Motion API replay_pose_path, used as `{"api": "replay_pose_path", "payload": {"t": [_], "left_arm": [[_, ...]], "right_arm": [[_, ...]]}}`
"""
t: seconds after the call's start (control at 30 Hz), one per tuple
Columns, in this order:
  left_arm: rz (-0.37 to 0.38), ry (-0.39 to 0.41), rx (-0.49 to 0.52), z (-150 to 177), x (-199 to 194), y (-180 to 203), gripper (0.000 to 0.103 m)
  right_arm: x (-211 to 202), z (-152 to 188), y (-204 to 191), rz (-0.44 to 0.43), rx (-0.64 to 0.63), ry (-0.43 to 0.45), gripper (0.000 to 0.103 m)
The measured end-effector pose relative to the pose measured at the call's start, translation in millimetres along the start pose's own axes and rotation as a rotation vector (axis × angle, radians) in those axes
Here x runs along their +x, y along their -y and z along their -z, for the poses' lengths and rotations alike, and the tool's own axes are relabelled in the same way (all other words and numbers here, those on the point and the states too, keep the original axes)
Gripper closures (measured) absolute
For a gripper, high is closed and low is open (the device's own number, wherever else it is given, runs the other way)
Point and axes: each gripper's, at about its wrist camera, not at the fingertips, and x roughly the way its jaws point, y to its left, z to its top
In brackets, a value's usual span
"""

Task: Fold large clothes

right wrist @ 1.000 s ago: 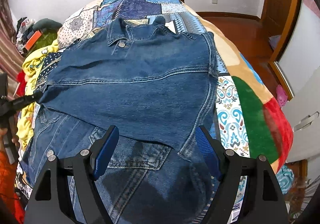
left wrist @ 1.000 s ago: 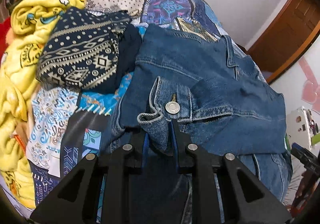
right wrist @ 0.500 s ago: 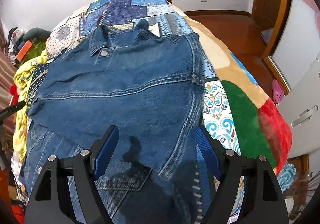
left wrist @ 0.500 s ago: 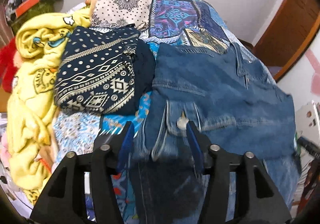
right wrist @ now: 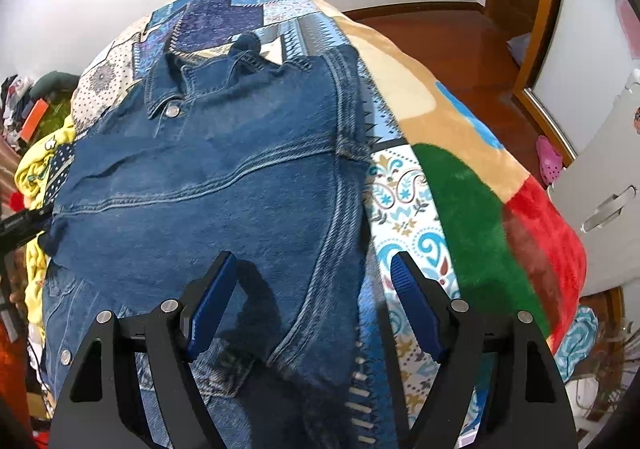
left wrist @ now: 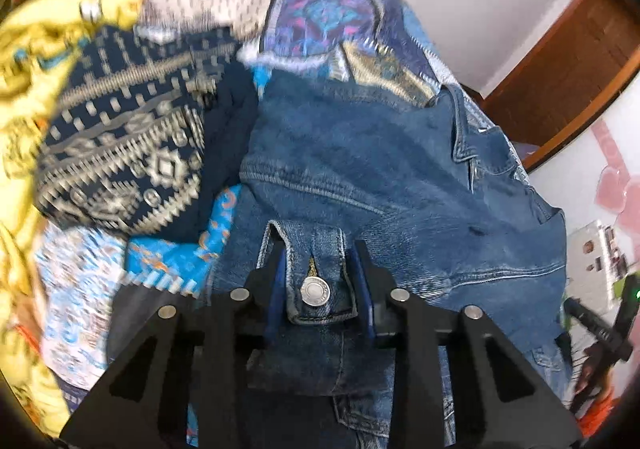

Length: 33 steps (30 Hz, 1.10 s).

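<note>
A blue denim jacket [right wrist: 224, 185] lies spread on the patchwork bed, collar at the far end; it also shows in the left wrist view [left wrist: 380, 177]. My left gripper [left wrist: 320, 273] is open, its jaws on either side of the jacket's buttoned cuff [left wrist: 316, 281] without pinching it. My right gripper [right wrist: 312, 289] is open and empty, hovering over the jacket's near right edge. In the right wrist view the left gripper's tip [right wrist: 24, 223] sits at the jacket's left edge.
A folded navy patterned garment [left wrist: 132, 145] and a yellow blanket [left wrist: 20, 61] lie left of the jacket. The patchwork bedspread [right wrist: 452, 185] runs to the bed's right edge, with wooden floor [right wrist: 452, 45] and a white cabinet [right wrist: 600, 185] beyond.
My left gripper let go of the cuff and opened, then came back so the open jaws sit around the cuff. My right gripper, open throughout, rose and drew back slightly.
</note>
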Motion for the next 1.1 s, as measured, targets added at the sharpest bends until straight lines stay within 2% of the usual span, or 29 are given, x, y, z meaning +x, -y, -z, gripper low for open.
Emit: {"api": "replay_pose_path", "payload": {"t": [0.07, 0.1, 0.13, 0.2, 0.27, 0.37, 0.4, 0.43, 0.5, 0.73, 0.87, 0.93, 1.03, 1.07, 1.1], "left_arm": [[-0.029, 0.042, 0.009, 0, -13, 1, 0.074], [-0.032, 0.057, -0.003, 0, -19, -2, 0.082], [-0.078, 0.074, -0.011, -1, -23, -5, 0.094], [-0.156, 0.081, 0.004, -4, -24, -12, 0.094], [-0.197, 0.070, -0.001, -6, -22, -21, 0.094], [-0.150, 0.027, -0.028, -14, -17, -33, 0.093], [-0.132, 0.018, -0.034, -19, -14, -36, 0.086], [-0.115, 0.011, -0.039, -26, -10, -38, 0.073], [-0.111, 0.010, -0.043, -39, 1, -39, 0.061], [0.001, -0.085, -0.065, -90, 55, -39, 0.058], [0.008, -0.130, -0.071, -105, 90, -39, 0.058], [0.061, -0.140, -0.090, -107, 102, -40, 0.058], [0.084, -0.111, -0.096, -107, 105, -39, 0.061], [0.078, -0.097, -0.087, -107, 104, -39, 0.063], [0.076, -0.087, -0.084, -107, 102, -39, 0.072]], "right_arm": [[0, -3, 2, -0.008, 0.010, 0.005, 0.027], [0, -4, 3, -0.015, 0.015, 0.005, 0.027], [1, -5, 4, -0.021, 0.020, 0.003, 0.027], [3, -9, 3, -0.034, 0.019, -0.001, 0.027], [5, -13, 0, -0.034, -0.001, -0.001, 0.027], [7, -23, -1, -0.027, -0.034, 0.011, 0.027], [8, -27, 0, -0.029, -0.036, 0.016, 0.027], [9, -32, 1, -0.038, -0.035, 0.022, 0.027], [12, -42, 7, -0.054, -0.018, 0.030, 0.027], [40, -74, 28, -0.098, 0.032, 0.003, 0.027], [65, -88, 41, -0.135, 0.079, -0.043, 0.027], [71, -94, 43, -0.145, 0.083, -0.032, 0.034], [72, -101, 45, -0.147, 0.082, -0.013, 0.065], [72, -103, 44, -0.156, 0.077, -0.005, 0.082], [72, -106, 43, -0.175, 0.074, -0.005, 0.083]]}}
